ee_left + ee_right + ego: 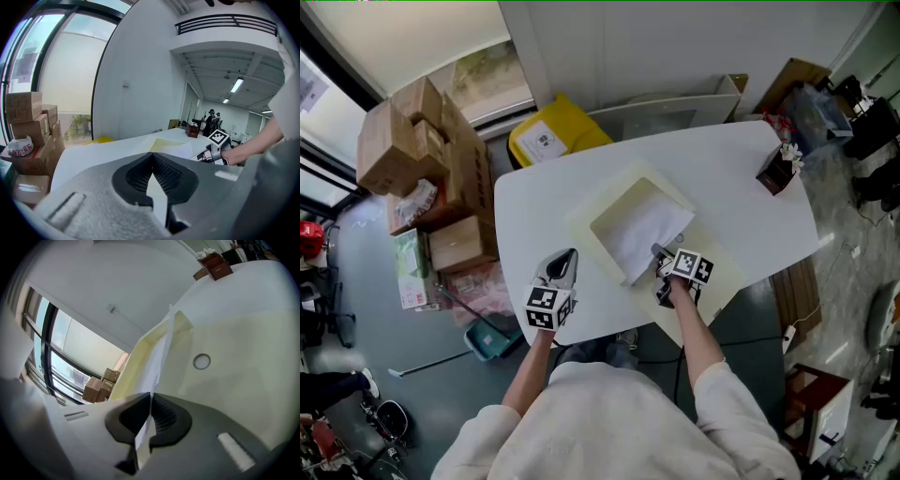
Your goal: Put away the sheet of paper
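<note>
A white sheet of paper (pixel 645 231) lies partly inside a pale yellow envelope (pixel 609 202) in the middle of the white table (pixel 750 220). My right gripper (pixel 659 254) is shut on the sheet's near edge. In the right gripper view the sheet (pixel 158 363) runs up from between the pressed jaws (pixel 150 398), beside the envelope (pixel 234 348) and its round button clasp (pixel 201 362). My left gripper (pixel 565 257) hovers over the table left of the envelope. It is shut with nothing in it (pixel 152 157).
A small brown box (pixel 776 170) with bits in it stands at the table's far right corner. Beyond the table's left end are a yellow bin (pixel 551 132) and stacked cardboard boxes (pixel 422 159). The table's near edge runs just under both grippers.
</note>
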